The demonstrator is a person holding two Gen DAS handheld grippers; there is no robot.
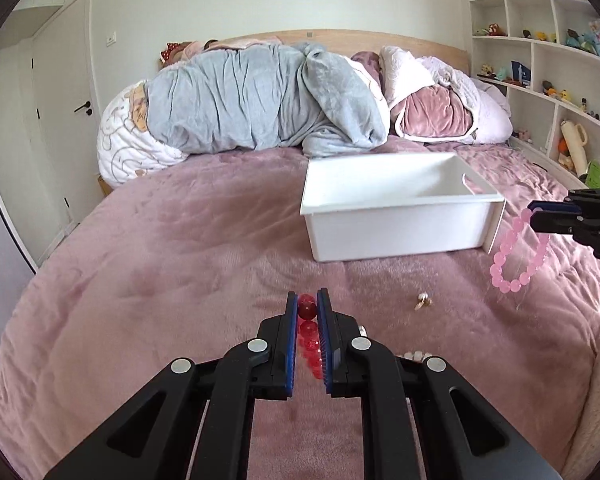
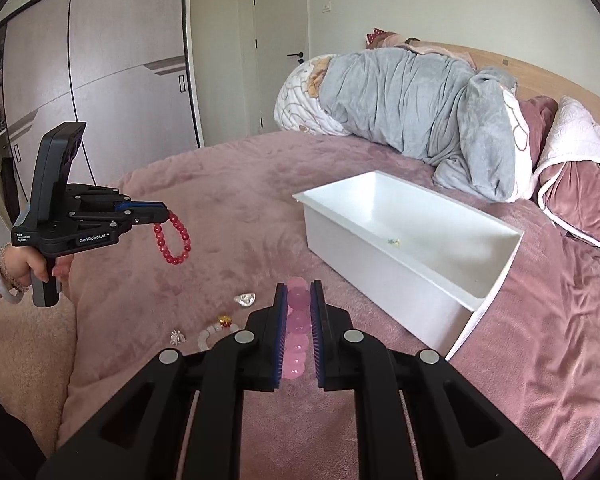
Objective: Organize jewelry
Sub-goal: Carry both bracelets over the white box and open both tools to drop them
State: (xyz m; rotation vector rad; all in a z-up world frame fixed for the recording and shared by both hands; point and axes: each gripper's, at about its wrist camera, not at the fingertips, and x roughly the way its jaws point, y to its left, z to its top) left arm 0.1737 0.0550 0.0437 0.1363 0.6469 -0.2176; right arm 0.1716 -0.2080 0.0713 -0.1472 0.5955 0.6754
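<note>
My left gripper (image 1: 307,300) is shut on a red bead bracelet (image 1: 307,312), which hangs from it above the pink bedspread; from the right wrist view the same left gripper (image 2: 162,216) holds the red bead bracelet (image 2: 173,242) dangling. My right gripper (image 2: 298,294) is shut on a pale pink bead bracelet (image 2: 297,320), seen hanging as the pink bead bracelet (image 1: 518,256) from the right gripper (image 1: 536,214) at the right edge. A white open box (image 1: 396,224) stands on the bed ahead; the white box (image 2: 404,268) has a tiny item on its floor.
Small jewelry lies on the bedspread: a gold piece (image 1: 422,300), white beads (image 1: 414,356), a clear stone (image 2: 245,299), a red-gold charm (image 2: 225,319), a white flower piece (image 2: 177,337), a white bead bracelet (image 2: 208,336). Rolled duvets (image 1: 260,104) fill the far bed. Shelves (image 1: 548,60) stand right.
</note>
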